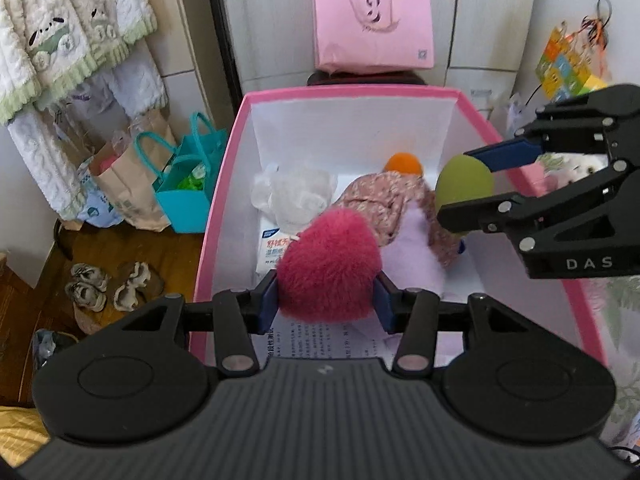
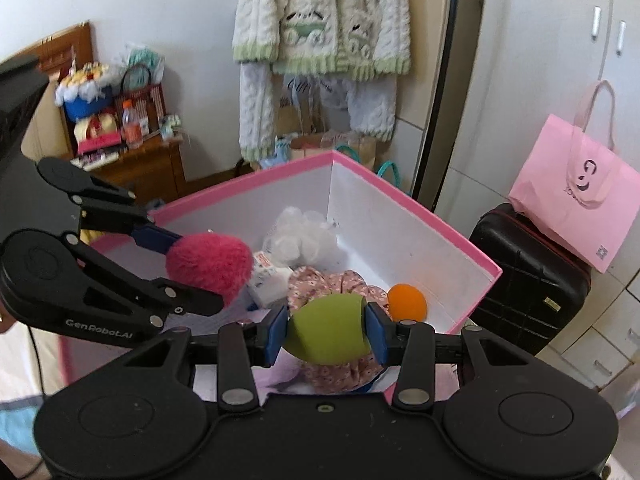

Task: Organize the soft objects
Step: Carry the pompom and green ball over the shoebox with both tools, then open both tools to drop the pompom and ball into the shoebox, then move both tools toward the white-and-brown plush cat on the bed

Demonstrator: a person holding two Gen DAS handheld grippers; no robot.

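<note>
Left wrist view: the left gripper (image 1: 326, 304) pinches a fuzzy red pompom (image 1: 329, 264) between its blue pads, hovering over the near end of an open pink box (image 1: 352, 91). Inside lie an orange ball (image 1: 402, 163), a floral cloth (image 1: 384, 204), a white mesh puff (image 1: 294, 192) and a wipes pack (image 1: 272, 250). The right gripper (image 1: 466, 192) reaches in from the right, clamping a green ball (image 1: 460, 184) above the box's right wall. Likely risk: that ball sits close over the rim, so letting go here could bounce it off the edge and outside. Right wrist view: the right gripper (image 2: 327, 330) squeezes the green ball (image 2: 328, 330) at its sides, above the floral cloth (image 2: 320, 284); the left gripper (image 2: 192, 268) holds the pompom (image 2: 210, 266) nearby. With both tools crowded over one box, they could knock together, and a light pompom may cling to a pad.
</note>
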